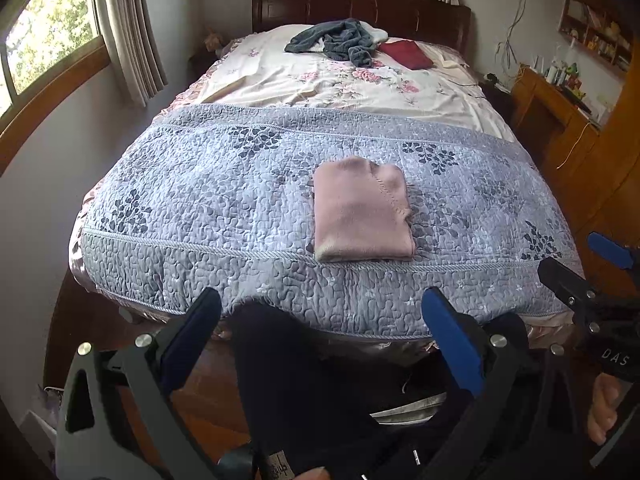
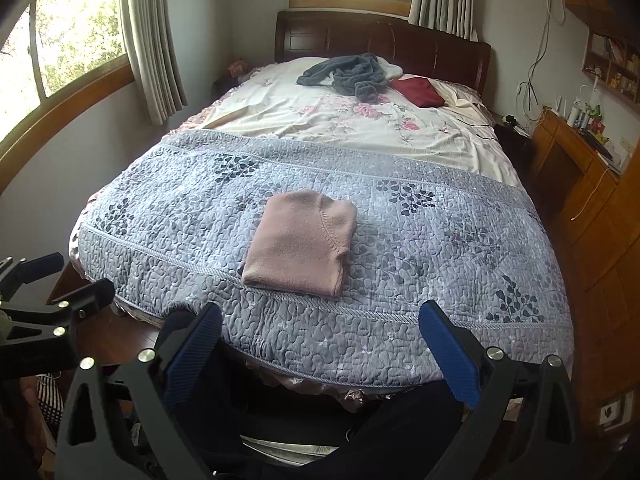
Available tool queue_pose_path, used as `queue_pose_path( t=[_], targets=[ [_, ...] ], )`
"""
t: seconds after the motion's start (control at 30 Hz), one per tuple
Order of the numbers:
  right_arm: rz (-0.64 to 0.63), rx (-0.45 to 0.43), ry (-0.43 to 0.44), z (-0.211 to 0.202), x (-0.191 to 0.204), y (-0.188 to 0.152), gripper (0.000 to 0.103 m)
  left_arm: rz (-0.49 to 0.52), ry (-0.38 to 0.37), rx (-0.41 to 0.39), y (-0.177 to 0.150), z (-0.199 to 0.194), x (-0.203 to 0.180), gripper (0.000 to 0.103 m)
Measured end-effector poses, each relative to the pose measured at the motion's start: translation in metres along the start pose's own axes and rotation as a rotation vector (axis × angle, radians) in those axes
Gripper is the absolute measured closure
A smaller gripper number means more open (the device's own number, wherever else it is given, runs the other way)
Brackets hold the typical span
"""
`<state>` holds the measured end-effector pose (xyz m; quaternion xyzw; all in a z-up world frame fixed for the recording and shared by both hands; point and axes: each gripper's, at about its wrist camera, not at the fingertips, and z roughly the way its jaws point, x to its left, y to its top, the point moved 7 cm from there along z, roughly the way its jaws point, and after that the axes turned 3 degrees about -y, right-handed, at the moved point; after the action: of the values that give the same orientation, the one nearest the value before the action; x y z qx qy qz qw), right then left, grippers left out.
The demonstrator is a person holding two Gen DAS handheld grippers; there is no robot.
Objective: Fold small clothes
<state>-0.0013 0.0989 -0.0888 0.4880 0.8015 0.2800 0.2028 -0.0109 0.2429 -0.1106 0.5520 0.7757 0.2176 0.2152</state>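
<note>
A pink knitted garment (image 1: 362, 210) (image 2: 302, 242) lies folded into a neat rectangle on the blue-grey quilt (image 1: 200, 200) (image 2: 180, 224), near the foot of the bed. My left gripper (image 1: 324, 312) is open and held back from the bed's end, over the person's dark trouser leg. My right gripper (image 2: 320, 324) is also open with nothing between its blue pads, below the quilt's edge. Each gripper shows in the other's view: the right one (image 1: 580, 264) at the right edge, the left one (image 2: 68, 272) at the left edge.
A crumpled grey-blue garment (image 1: 340, 40) (image 2: 352, 70) and a dark red folded cloth (image 1: 406, 54) (image 2: 418, 92) lie near the dark headboard (image 1: 360, 4). A floral sheet (image 1: 320, 80) covers the far half. Wooden desk and shelves (image 1: 560, 112) stand right; curtained windows left.
</note>
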Motion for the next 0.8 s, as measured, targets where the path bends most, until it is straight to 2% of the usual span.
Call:
queue_pose_path(
  t=[0.2,0.8],
  targets=[
    [-0.025,-0.032,-0.004,-0.0017,0.0037,0.0022,0.004,-0.009,0.009,0.004,0.0007,0.0024,0.0029,0.003],
    [0.000,-0.019,0.002,0.0024,0.0015,0.0012,0.004,-0.011,0.015,0.002,0.0006,0.0021,0.0021,0.003]
  ],
)
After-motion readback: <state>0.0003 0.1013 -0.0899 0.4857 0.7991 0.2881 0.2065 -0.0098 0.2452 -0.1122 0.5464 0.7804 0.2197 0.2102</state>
